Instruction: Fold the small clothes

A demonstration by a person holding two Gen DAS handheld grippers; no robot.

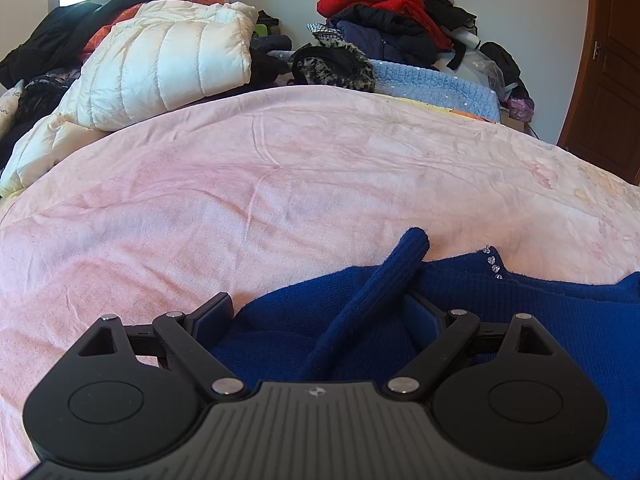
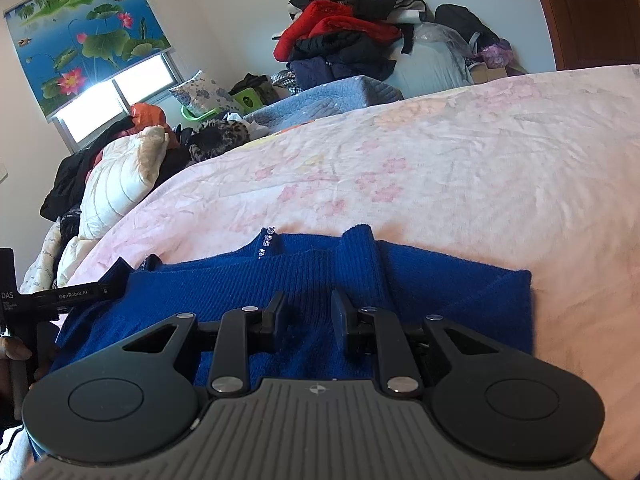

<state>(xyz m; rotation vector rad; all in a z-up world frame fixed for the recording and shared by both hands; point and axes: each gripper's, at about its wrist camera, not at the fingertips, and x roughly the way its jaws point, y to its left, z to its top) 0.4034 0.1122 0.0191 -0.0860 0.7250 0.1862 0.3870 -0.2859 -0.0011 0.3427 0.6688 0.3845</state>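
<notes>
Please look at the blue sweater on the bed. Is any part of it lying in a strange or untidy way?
Yes. On the blue sweater, one ribbed sleeve lies diagonally across the body and its cuff pokes past the top edge onto the pink bedcover. The left gripper stands open around this sleeve. No damage is visible.

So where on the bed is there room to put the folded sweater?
The wide pink bedspread is bare between the blue sweater in front and the white puffy jacket and light blue knit behind. The far edge is crowded with piled clothes, including a red jacket.
</notes>
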